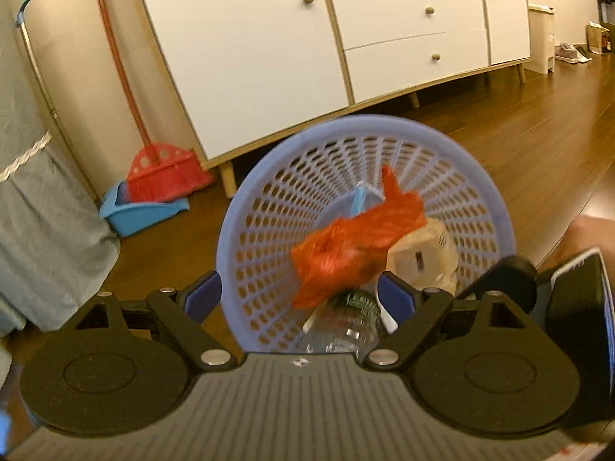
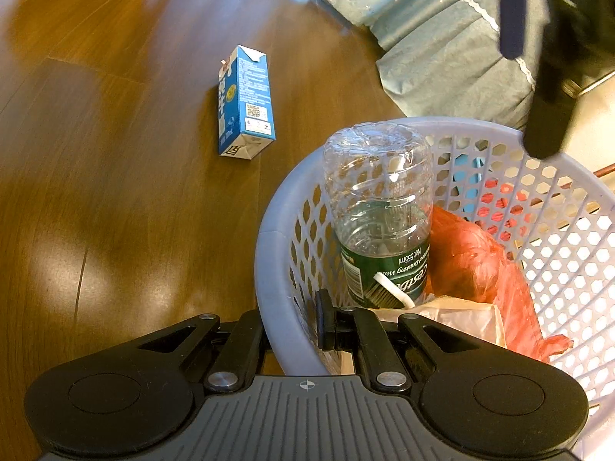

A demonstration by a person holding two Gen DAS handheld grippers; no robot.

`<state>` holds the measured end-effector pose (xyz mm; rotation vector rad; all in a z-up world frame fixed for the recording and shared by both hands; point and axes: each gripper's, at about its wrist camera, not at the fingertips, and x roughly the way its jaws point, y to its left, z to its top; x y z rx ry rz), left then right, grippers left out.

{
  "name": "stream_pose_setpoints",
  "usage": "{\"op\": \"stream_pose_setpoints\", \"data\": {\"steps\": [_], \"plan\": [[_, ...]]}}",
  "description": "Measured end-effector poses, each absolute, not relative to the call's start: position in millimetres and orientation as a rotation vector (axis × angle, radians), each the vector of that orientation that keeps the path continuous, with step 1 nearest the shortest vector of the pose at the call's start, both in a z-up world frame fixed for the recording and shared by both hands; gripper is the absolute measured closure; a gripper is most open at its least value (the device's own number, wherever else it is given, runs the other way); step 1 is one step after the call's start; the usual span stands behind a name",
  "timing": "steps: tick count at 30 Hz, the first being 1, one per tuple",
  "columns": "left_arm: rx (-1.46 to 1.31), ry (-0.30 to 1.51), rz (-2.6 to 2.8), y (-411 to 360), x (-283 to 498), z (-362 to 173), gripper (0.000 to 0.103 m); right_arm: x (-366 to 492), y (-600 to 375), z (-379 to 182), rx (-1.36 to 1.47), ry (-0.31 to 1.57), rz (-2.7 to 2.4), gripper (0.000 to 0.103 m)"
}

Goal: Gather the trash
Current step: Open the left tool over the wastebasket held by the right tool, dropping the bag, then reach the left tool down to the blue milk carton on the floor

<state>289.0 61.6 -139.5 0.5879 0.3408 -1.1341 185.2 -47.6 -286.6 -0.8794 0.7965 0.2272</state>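
Basket holds bottle, red bag; carton lies nearby.

Right hand-held gripper astride basket rim; carton on floor.

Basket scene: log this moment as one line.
left gripper: open over basket | red bag: in basket | right gripper: grips basket rim | carton: on floor
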Motion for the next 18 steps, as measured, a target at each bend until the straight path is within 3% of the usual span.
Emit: {"op": "stream_pose_setpoints", "data": {"steps": [18], "plan": [[0.556,0.514,-0.962,136.5,320.6,-167.7,0.017,186.5,-47.4,-287.6,-0.885,0.799,0.229,0.099]]}}
